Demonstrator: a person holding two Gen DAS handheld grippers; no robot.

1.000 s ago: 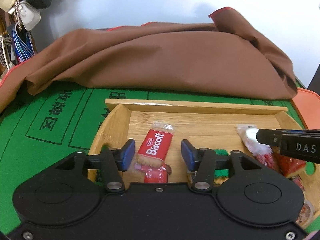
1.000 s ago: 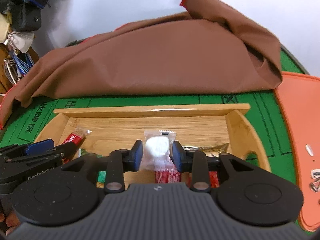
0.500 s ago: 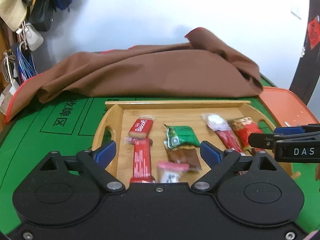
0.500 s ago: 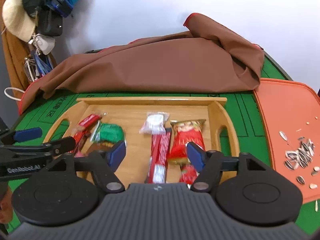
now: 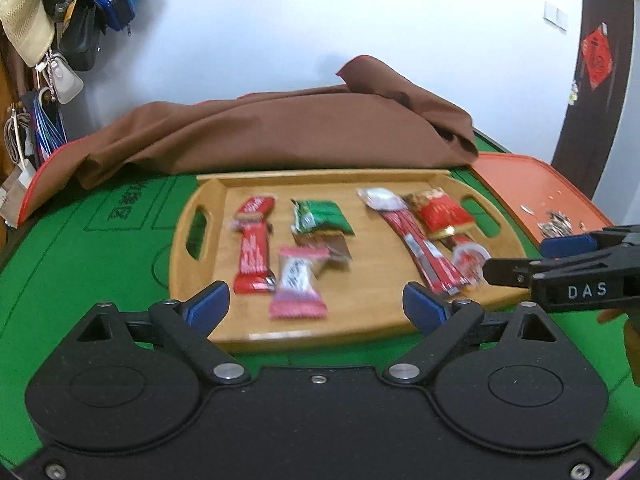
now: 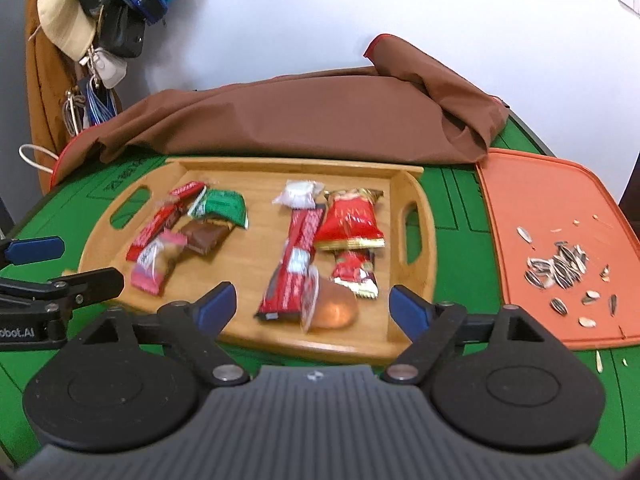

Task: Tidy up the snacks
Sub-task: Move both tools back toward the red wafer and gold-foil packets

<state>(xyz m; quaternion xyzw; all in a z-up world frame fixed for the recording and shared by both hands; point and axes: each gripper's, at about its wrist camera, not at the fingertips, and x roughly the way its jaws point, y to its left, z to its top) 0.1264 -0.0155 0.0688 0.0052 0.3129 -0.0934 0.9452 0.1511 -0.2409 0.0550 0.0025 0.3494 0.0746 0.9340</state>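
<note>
A wooden tray [image 5: 360, 320] [image 6: 256, 168] holds two groups of snacks. On its left lie a red Biscoff pack [image 5: 256, 206], a long red bar [image 5: 253, 260], a green packet [image 5: 322, 220], a brown bar [image 6: 206, 238] and a pink candy [image 5: 298, 284]. On its right lie a white candy [image 6: 298, 194], long red sticks [image 6: 298, 264], a red packet [image 6: 350, 220] and a jelly cup [image 6: 334, 308]. My left gripper [image 5: 316, 308] is open and empty above the tray's near edge. My right gripper [image 6: 312, 306] is open and empty, near the tray's right side.
A brown cloth [image 5: 280, 128] lies heaped behind the tray on the green table [image 5: 80, 264]. An orange mat [image 6: 552, 240] with sunflower seeds [image 6: 560, 266] lies to the right. Bags and a hat [image 5: 24, 28] hang at the far left.
Both grippers let go of their snacks, the left the Biscoff pack and the right the white candy, opened wide, and pulled back and up from the tray.
</note>
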